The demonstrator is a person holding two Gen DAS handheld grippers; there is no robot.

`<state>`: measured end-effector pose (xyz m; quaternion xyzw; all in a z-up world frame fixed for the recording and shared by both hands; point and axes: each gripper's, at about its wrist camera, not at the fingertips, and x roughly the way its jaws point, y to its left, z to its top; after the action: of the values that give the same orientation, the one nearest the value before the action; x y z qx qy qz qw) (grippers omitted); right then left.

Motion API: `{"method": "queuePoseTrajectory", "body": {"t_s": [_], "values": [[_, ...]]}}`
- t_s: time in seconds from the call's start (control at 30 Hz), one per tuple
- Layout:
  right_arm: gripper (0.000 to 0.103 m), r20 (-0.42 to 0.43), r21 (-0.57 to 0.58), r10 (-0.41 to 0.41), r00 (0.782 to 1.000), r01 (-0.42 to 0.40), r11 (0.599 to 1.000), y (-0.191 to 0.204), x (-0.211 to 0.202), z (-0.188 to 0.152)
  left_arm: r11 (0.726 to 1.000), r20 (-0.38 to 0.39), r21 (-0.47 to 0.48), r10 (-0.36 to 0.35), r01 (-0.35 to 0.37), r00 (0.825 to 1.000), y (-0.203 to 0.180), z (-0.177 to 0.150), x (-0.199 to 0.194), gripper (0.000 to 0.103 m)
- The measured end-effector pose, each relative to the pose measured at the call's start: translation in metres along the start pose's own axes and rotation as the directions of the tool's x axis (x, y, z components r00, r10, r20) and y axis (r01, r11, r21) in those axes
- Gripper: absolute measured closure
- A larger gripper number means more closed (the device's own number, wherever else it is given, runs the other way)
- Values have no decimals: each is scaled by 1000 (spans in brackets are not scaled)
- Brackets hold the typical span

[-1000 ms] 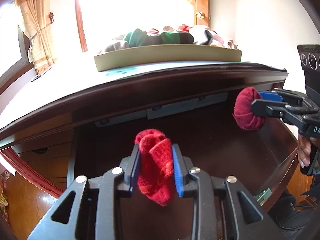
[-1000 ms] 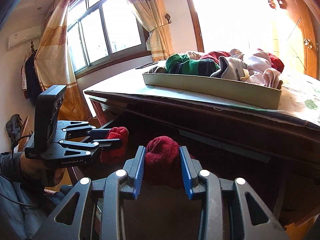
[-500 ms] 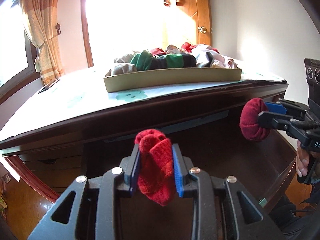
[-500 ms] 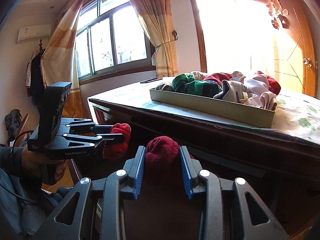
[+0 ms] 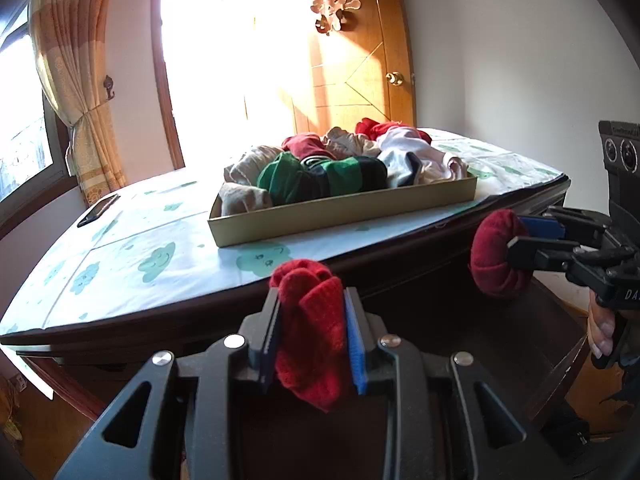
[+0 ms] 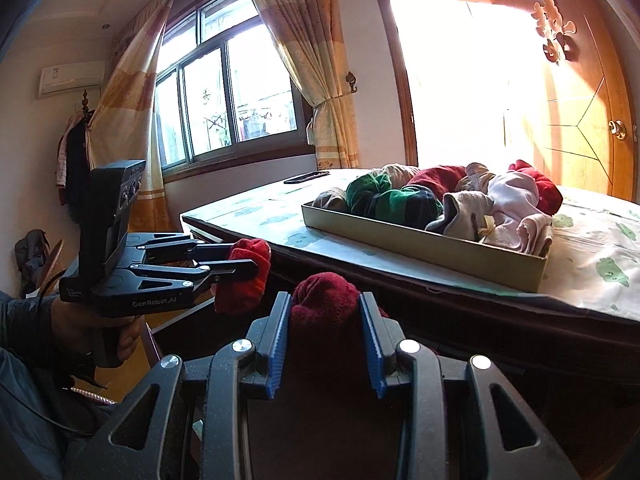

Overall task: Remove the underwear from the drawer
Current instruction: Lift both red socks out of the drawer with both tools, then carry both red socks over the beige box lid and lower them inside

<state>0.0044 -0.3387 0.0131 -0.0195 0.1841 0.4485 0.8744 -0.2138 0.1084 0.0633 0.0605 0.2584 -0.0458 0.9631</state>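
Observation:
My left gripper (image 5: pixel 311 312) is shut on a bright red rolled garment (image 5: pixel 310 332), held in front of the dark wooden desk's edge. My right gripper (image 6: pixel 325 320) is shut on a dark red rolled garment (image 6: pixel 324 304). Each gripper shows in the other's view: the right gripper (image 5: pixel 520 236) with its dark red bundle (image 5: pixel 496 260) at the right, the left gripper (image 6: pixel 244 258) with its bright red bundle (image 6: pixel 246 276) at the left. The open drawer (image 5: pixel 556 344) lies dark below both.
A shallow olive tray (image 5: pixel 344 212) piled with rolled garments (image 6: pixel 440 200) sits on the desk's cloud-print cover (image 5: pixel 152 256). A phone (image 5: pixel 98 210) lies at the desk's far left. Curtains, a window and a wooden door stand behind. A hand (image 6: pixel 92 328) grips the left tool.
Both grippers have risen with their bundles, from below the desk's edge to about level with the desktop. The tray and desktop now show from above. Both grips are unchanged.

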Motion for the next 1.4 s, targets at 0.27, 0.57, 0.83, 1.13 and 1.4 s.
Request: {"method": "queuePoseTrajectory", "body": {"t_s": [0.27,0.57,0.83,1.13,1.4], "values": [[66,30,-27,2,1000,-1,1000,2,-4,22,1000,43,22,5,-6,999,2,22,-7,75],[66,35,-34,-10,999,11,999,-6,-2,44,998,62,54,18,-21,998,9,50,-5,75],[66,29,-60,-37,999,38,997,-16,6,73,995,69,90,28,-34,997,11,76,7,75],[66,26,-79,-69,997,71,994,-31,22,107,993,79,108,42,-51,996,18,106,25,75],[66,15,-61,-110,994,110,992,-52,40,130,992,74,111,57,-65,996,24,130,50,75]]}}
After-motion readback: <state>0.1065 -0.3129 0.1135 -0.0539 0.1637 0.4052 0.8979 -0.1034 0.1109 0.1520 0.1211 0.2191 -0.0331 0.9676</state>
